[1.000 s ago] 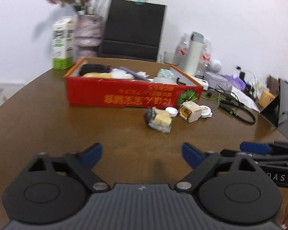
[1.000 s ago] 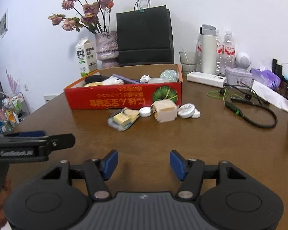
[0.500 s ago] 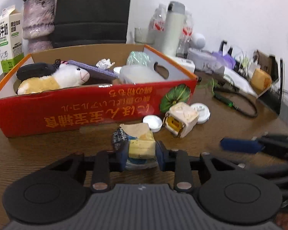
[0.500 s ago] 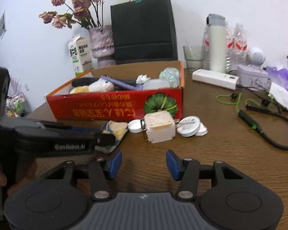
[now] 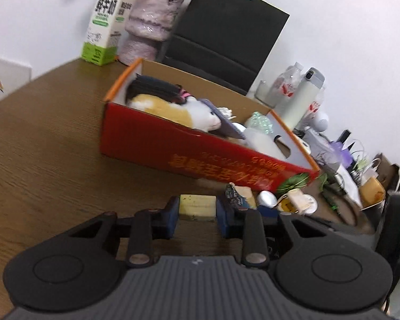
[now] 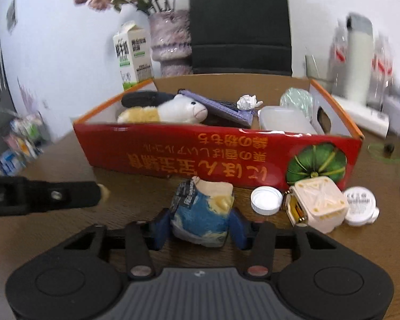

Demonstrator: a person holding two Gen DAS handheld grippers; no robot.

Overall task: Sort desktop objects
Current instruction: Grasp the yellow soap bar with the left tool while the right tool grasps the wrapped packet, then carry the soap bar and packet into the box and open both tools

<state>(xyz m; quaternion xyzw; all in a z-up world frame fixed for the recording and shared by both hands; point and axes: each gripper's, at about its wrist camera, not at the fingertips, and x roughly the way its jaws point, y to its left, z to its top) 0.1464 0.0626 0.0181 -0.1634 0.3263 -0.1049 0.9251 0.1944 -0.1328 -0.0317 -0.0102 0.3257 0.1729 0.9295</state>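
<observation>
A red cardboard box point(image 5: 173, 154) holds a plush toy point(image 5: 178, 109), a purple pouch and a clear tub. My left gripper point(image 5: 197, 209) is shut on a pale yellow block point(image 5: 197, 205), just above the table in front of the box. A crumpled blue and cream packet point(image 6: 200, 213) lies on the table before the box point(image 6: 173, 157). My right gripper point(image 6: 200, 226) is around the packet with its jaws closing, and the blue pads point(image 6: 161, 226) touch its sides. The left gripper point(image 6: 66, 194) shows at the left of the right wrist view.
A white cap point(image 6: 266, 201), a cream square case point(image 6: 317, 205) and a round white tin point(image 6: 360, 205) lie right of the packet. A milk carton point(image 5: 104, 26), a vase point(image 5: 152, 18), a black bag point(image 5: 226, 26), bottles point(image 5: 304, 101) and cables stand behind and right of the box.
My left gripper closed on the yellow block, then drew left and rolled, leaving the packet on the table. My right gripper came forward and narrowed its jaws around the packet.
</observation>
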